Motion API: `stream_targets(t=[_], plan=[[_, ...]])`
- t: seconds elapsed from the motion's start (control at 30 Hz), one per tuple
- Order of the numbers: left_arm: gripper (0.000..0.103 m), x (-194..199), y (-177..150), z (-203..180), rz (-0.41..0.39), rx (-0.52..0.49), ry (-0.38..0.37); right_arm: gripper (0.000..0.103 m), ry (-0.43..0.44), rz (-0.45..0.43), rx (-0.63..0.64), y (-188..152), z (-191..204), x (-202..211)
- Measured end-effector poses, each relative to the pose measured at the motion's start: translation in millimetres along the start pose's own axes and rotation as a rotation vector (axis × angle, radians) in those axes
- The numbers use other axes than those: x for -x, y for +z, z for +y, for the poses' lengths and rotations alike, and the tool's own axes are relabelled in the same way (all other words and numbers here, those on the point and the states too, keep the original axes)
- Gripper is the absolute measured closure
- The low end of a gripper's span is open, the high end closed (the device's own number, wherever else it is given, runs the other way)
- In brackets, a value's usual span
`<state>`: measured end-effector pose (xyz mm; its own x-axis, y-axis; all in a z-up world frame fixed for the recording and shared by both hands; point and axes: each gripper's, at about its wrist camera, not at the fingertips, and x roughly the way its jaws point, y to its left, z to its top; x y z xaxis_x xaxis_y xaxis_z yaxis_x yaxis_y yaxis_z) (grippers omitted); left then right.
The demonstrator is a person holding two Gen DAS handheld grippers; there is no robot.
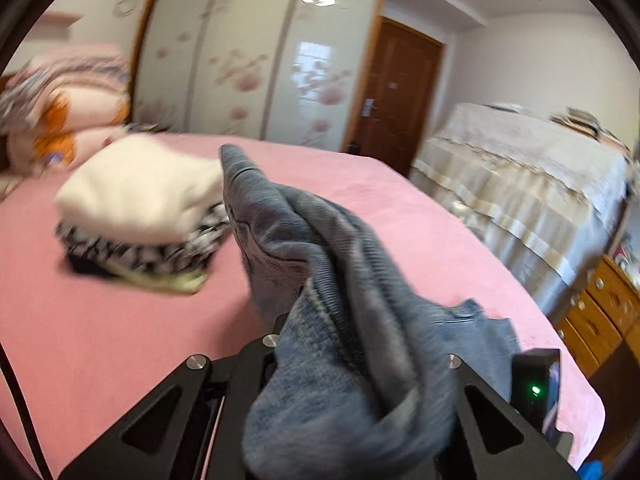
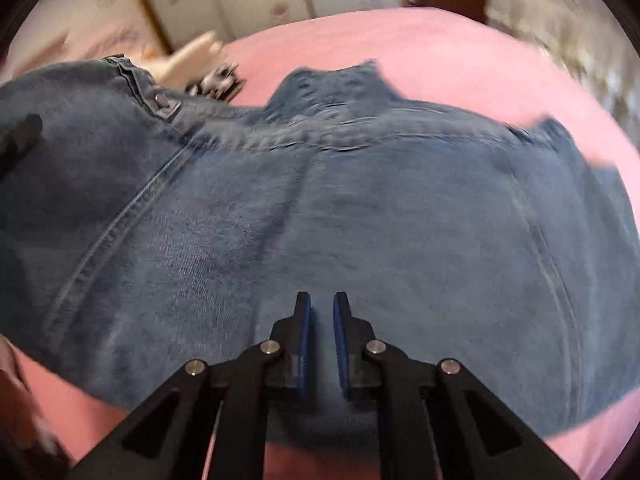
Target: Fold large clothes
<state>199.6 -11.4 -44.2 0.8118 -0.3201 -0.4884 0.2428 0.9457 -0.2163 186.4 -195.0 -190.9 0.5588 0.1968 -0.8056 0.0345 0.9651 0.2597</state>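
Note:
A blue denim garment (image 1: 280, 220) hangs bunched from my left gripper (image 1: 316, 316), lifted above the pink bed (image 1: 100, 340). That gripper is shut on the cloth, which drapes over its fingers and hides them. In the right wrist view the same denim garment (image 2: 320, 200) lies spread across the bed (image 2: 480, 60), with a seam and a metal button (image 2: 161, 99) at the upper left. My right gripper (image 2: 322, 308) hovers low over the near part of the denim. Its blue pads (image 2: 305, 320) stand a narrow gap apart, and no fold shows between them.
A stack of folded clothes (image 1: 140, 208), cream on top, sits on the bed to the left. Pillows and quilts (image 1: 64, 100) are piled at the headboard. A flowered wardrobe (image 1: 240, 60), a wooden door (image 1: 396, 92), a covered second bed (image 1: 520, 184) and wooden drawers (image 1: 600, 312) stand beyond.

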Motion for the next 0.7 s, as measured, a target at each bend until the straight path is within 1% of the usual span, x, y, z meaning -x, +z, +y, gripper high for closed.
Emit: stream_targets(t=[0.13, 0.27, 0.33, 0.37, 0.4, 0.43, 0.5, 0.57, 0.6, 0.63, 0.67, 0.7], plan=[[0.095, -12.3, 10.8, -65.4, -0.003, -0.032, -0.082, 0.092, -0.026, -0.079, -0.134, -15.3, -54.3, 51.6], [0.095, -31.2, 2.0, -133.4, 0.027, -0.042, -0.182, 0.092, -0.095, -0.140, -0.239, -34.4, -115.4, 94.9], [0.095, -45.6, -15.8, -172.2, 0.051, -0.057, -0.225, 0.092, -0.130, -0.167, -0.292, -46.3, -146.7, 115.1], [0.095, -51.3, -25.3, -187.2, 0.067, -0.072, -0.233, 0.092, -0.142, -0.175, -0.310, -51.1, -158.1, 121.8], [0.095, -65.6, -39.5, -209.6, 0.108, -0.096, -0.240, 0.092, -0.156, -0.185, -0.330, -57.0, -170.5, 128.6], [0.095, -72.2, -49.4, -221.4, 0.135, -0.112, -0.245, 0.092, -0.174, -0.189, -0.349, -63.3, -182.7, 134.2], [0.095, -93.5, -82.5, -250.5, 0.221, -0.179, -0.243, 0.092, -0.197, -0.190, -0.377, -73.2, -199.4, 139.1], [0.094, -111.3, -111.5, -268.3, 0.306, -0.249, -0.233, 0.092, -0.208, -0.174, -0.409, -83.6, -214.3, 137.6], [0.093, -116.6, -120.3, -271.7, 0.330, -0.272, -0.228, 0.092, -0.206, -0.169, -0.417, -85.7, -217.1, 135.3], [0.090, -122.2, -131.4, -275.1, 0.353, -0.302, -0.222, 0.091, -0.203, -0.163, -0.426, -89.6, -221.3, 133.5], [0.089, -124.5, -137.1, -276.6, 0.366, -0.328, -0.219, 0.091, -0.200, -0.154, -0.432, -92.6, -224.1, 131.4], [0.083, -121.6, -139.3, -277.9, 0.363, -0.337, -0.224, 0.091, -0.195, -0.145, -0.434, -91.9, -224.8, 128.5]])
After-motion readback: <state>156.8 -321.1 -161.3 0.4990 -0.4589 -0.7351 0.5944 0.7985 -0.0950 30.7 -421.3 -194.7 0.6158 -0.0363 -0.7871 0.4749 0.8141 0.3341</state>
